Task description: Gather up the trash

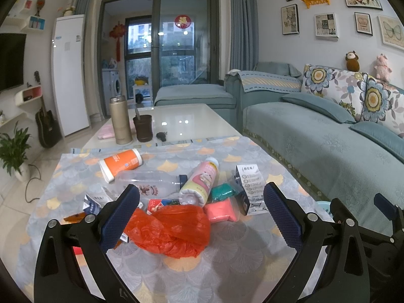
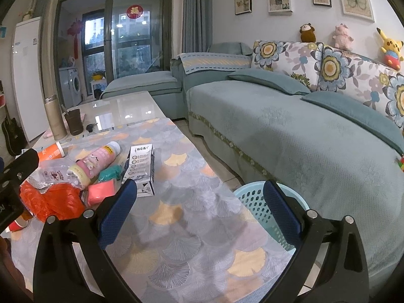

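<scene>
A pile of trash lies on the patterned tablecloth (image 1: 227, 257): an orange plastic bag (image 1: 174, 229), a pink bottle (image 1: 200, 181), a clear bottle (image 1: 149, 183), an orange-labelled bottle (image 1: 121, 162), a pink packet (image 1: 221, 210), a teal packet (image 1: 223, 192) and a white carton (image 1: 248, 189). My left gripper (image 1: 202, 217) is open and empty, with the orange bag between its fingers. My right gripper (image 2: 200, 209) is open and empty over the cloth, right of the pile. A light blue basket (image 2: 262, 207) stands on the floor between table and sofa.
A gold thermos (image 1: 120, 120), a brown cup (image 1: 143, 128) and keys (image 1: 161, 135) stand on the white coffee table (image 1: 176, 118) beyond the cloth. A teal sofa (image 1: 315, 146) runs along the right. A red paper cup (image 2: 16, 224) lies at the left.
</scene>
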Available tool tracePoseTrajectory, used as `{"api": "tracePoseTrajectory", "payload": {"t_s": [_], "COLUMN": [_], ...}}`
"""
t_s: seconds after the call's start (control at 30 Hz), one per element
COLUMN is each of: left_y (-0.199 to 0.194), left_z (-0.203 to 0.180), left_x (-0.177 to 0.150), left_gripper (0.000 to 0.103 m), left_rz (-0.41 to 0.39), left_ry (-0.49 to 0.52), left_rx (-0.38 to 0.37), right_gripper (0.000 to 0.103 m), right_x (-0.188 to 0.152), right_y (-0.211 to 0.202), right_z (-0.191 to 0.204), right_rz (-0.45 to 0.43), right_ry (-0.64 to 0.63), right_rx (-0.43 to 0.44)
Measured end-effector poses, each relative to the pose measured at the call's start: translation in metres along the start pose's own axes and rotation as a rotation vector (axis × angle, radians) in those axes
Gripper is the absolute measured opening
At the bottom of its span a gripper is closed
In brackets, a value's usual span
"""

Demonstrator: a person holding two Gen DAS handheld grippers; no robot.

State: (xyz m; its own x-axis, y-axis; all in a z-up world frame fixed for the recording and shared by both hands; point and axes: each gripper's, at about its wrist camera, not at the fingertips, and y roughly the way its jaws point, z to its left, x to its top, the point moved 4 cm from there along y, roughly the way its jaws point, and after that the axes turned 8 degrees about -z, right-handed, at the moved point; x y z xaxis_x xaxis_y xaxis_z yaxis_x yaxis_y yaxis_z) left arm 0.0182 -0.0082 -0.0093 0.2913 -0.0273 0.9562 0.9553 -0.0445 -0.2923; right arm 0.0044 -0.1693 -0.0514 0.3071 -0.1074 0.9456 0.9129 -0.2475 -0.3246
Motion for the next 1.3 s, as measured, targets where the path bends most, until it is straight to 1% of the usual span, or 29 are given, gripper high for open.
{"api": "tracePoseTrajectory", "payload": {"t_s": [0.03,0.4,0.53,0.6,0.7,0.77,0.83,0.87,0.93,1.0,1.03,1.1,1.23,1.27,1.3], "left_y": [0.008,0.008,0.008,0.009,0.012,0.016,0.025,0.031,0.043,0.058,0.069,0.091,0.135,0.143,0.153], "left_z": [0.009,0.009,0.009,0.01,0.017,0.021,0.025,0.028,0.028,0.032,0.035,0.039,0.041,0.04,0.039], "left_x": [0.002,0.002,0.002,-0.002,-0.005,-0.007,-0.007,-0.005,-0.003,0.0,0.001,0.001,-0.007,-0.009,-0.012], "left_gripper": [0.095,0.095,0.095,0.095,0.095,0.095,0.095,0.092,0.091,0.091,0.089,0.076,0.074,0.071,0.07], "left_rz": [0.002,0.002,0.006,0.019,0.053,0.08,0.113,0.126,0.149,0.178,0.199,0.24,0.323,0.336,0.357], "left_ry": [0.002,0.0,-0.017,-0.035,-0.098,-0.132,-0.126,-0.117,-0.095,-0.103,-0.107,-0.116,-0.12,-0.111,-0.095], "left_rx": [0.002,0.002,-0.004,-0.013,-0.038,-0.043,-0.017,-0.015,-0.049,-0.088,-0.107,-0.153,-0.225,-0.23,-0.233], "right_gripper": [0.095,0.095,0.095,0.088,0.08,0.08,0.08,0.08,0.08,0.08,0.08,0.08,0.08,0.08,0.08], "right_x": [0.0,-0.001,-0.002,-0.001,0.007,0.012,0.017,0.019,0.02,0.019,0.018,0.012,-0.001,-0.005,-0.007], "right_y": [0.0,0.002,0.004,0.006,0.013,0.021,0.031,0.04,0.055,0.072,0.08,0.097,0.123,0.129,0.133], "right_z": [-0.001,-0.002,0.0,0.002,0.009,0.014,0.018,0.021,0.029,0.038,0.041,0.05,0.063,0.066,0.069], "right_rz": [0.002,0.011,0.024,0.02,-0.007,-0.008,0.01,0.035,0.071,0.103,0.123,0.166,0.223,0.237,0.245], "right_ry": [0.0,-0.001,-0.014,-0.038,-0.11,-0.123,-0.114,-0.101,-0.098,-0.101,-0.098,-0.082,-0.071,-0.073,-0.076], "right_rx": [0.0,-0.003,0.0,0.004,0.019,0.057,0.1,0.138,0.176,0.195,0.206,0.233,0.253,0.262,0.268]}}
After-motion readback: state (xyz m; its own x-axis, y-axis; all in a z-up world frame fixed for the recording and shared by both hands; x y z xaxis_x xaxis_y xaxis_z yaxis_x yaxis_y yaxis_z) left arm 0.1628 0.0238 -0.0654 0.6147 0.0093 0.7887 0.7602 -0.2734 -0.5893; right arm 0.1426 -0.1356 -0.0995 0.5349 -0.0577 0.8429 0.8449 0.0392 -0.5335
